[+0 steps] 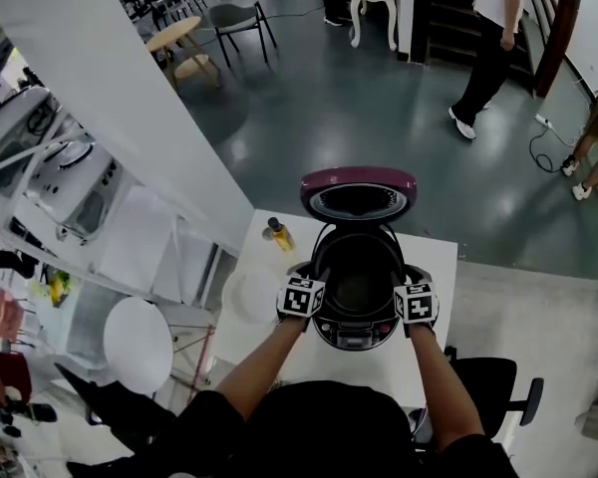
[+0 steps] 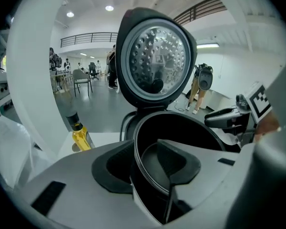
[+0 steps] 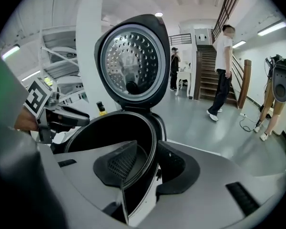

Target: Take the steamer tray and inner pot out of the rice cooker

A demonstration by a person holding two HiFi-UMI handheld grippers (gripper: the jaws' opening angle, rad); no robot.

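On the table (image 1: 264,352), toward its far edge, a rice cooker (image 1: 357,335), with the inner pot (image 1: 359,289) inside it and the lid (image 1: 359,193) hinged up behind; behind and left of the cooker, near the table's far left corner, an oil bottle (image 1: 278,233). At the cooker's left rim the left gripper (image 2: 144,161), at its right rim the right gripper (image 3: 144,165), each astride the rim with jaws apart, one jaw inside the pot and one outside. Right of the table an office chair (image 1: 490,386), left of it a round stool (image 1: 138,345), and far behind on the right a standing person (image 1: 493,38).
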